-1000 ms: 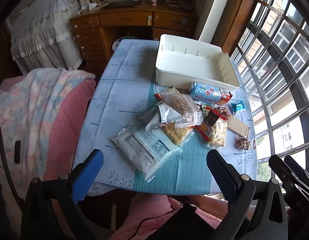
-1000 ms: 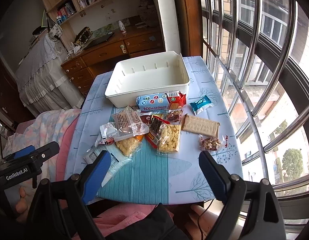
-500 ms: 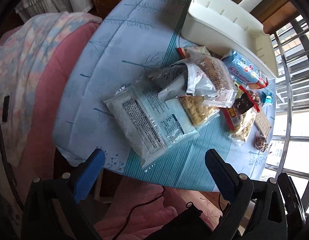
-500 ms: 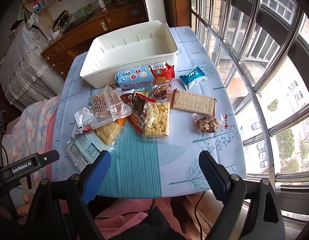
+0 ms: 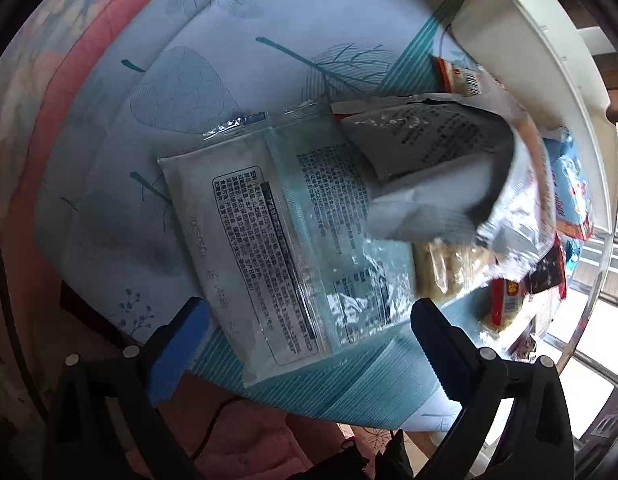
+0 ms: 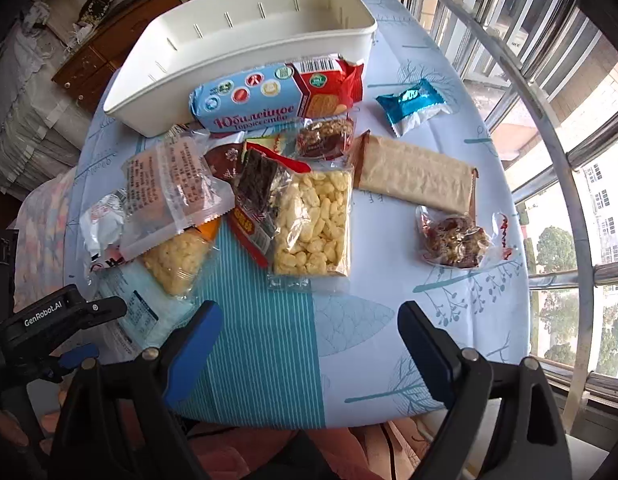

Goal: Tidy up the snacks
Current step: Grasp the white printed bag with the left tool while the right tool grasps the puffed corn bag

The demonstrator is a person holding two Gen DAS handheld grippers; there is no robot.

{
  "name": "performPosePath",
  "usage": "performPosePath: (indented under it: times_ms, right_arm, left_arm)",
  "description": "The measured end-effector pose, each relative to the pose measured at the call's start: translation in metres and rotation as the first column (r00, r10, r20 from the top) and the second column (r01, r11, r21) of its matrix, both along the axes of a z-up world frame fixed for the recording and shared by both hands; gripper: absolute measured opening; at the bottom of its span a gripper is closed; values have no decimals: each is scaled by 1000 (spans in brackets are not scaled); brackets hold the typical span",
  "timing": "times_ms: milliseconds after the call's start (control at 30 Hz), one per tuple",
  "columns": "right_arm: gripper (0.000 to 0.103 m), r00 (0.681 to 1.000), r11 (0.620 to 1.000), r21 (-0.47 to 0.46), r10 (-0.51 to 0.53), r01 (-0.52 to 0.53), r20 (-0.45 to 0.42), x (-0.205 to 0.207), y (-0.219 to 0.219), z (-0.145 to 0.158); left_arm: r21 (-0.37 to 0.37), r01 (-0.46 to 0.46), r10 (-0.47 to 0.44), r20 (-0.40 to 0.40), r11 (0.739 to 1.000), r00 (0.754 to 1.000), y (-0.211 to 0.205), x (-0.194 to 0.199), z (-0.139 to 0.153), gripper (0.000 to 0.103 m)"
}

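- While both tongs point steeply down at the desk (image 6: 389, 344), each pair stands wide apart with nothing between its pads.
- Left tongs (image 5: 305, 344) hang over a flat pale-blue packet (image 5: 269, 248) printed with black text, which lies near the desk's near edge at its left side; the pads straddle the packet's near end without touching it.
- A crumpled silver wrapper (image 5: 425, 172) overlaps the far corner of that packet.
- Right tongs (image 6: 309, 344) hover above bare cloth near the desk's near edge, clear of all snacks.
- A white bin (image 6: 245, 40) sits at the far edge of the desk and holds no snacks.
- A blue-and-red biscuit pack (image 6: 277, 96) lies against the bin's near wall.
- A clear bag of yellow puffs (image 6: 313, 224) rests mid-desk, partly under a red-edged packet with a dark top (image 6: 257, 196).
- A long beige bar (image 6: 417, 176) lies to the right of the puffs; a small teal sweet (image 6: 413, 104) lies beyond it, and a nut cluster in clear wrap (image 6: 455, 240) lies nearer the right edge.
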State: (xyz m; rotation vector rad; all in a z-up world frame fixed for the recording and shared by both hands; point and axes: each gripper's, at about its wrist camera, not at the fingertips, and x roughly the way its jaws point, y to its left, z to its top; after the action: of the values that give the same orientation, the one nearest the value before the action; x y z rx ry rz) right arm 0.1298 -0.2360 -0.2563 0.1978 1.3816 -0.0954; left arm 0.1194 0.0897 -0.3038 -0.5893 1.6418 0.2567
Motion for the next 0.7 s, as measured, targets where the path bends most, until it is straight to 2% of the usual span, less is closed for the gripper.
performPosePath:
  times_ms: [167,300,533,700]
  right_arm:
    - [90,1000,1000,-6,-12,12,-28,10,-4,-30]
    - [90,998,1000,-11,-28,28,-58,14,-6,-49]
    - [90,998,999,-29,-24,23,-61,21,-2,-69]
    - [90,999,999,-50,-6,4,-52,27,1,-80]
  left_arm:
    - [-11,-25,25,-36,1000,999,1,10,-24,102]
    - [10,-21,22,-59,1000,998,0,21,-39,102]
    - [25,1,1,-78,1000,997,-10,47,-57,103]
    - [26,-15,17,-85,1000,996,-16,67,-68,103]
